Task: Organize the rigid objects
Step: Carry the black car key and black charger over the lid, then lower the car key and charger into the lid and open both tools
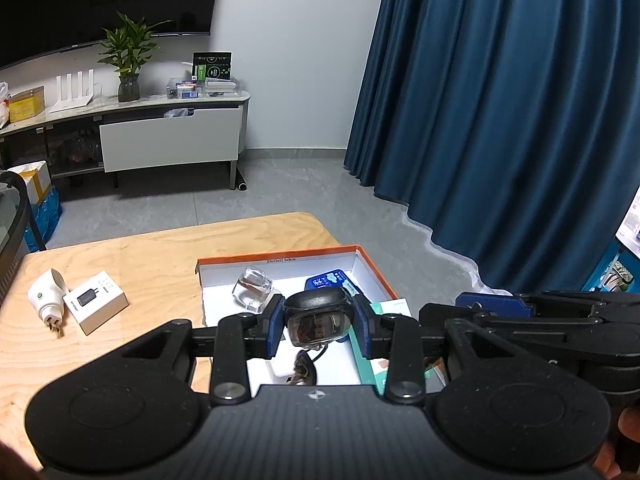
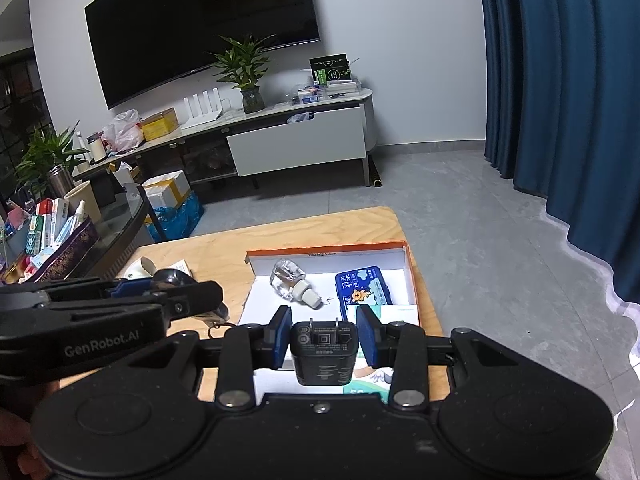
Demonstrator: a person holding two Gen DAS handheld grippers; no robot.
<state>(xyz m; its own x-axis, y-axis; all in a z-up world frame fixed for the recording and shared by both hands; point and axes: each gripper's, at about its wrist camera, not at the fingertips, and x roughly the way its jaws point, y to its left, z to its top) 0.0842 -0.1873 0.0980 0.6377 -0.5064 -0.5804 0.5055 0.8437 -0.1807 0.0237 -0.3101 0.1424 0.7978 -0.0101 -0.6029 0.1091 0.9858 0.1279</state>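
Note:
My left gripper [image 1: 319,322] is shut on a black watch-like device [image 1: 318,316] with a glossy face, held over the orange-edged white box [image 1: 280,259]. My right gripper [image 2: 324,334] holds a black plug adapter [image 2: 324,354], prongs forward, over the same box [image 2: 410,264]; small gaps show beside the adapter. In the box lie a clear bottle [image 1: 253,289] [image 2: 290,278], a blue packet [image 1: 332,280] [image 2: 362,286] and a teal-white carton [image 1: 390,308] [image 2: 394,312]. On the wooden table [image 1: 160,256] lie a white plug device [image 1: 46,298] and a white charger box [image 1: 96,302].
The left gripper shows at the left of the right wrist view [image 2: 100,312]. A glass side table with packets [image 2: 60,232] stands left. A TV cabinet [image 2: 296,140] stands against the far wall, and blue curtains [image 1: 500,120] hang at the right.

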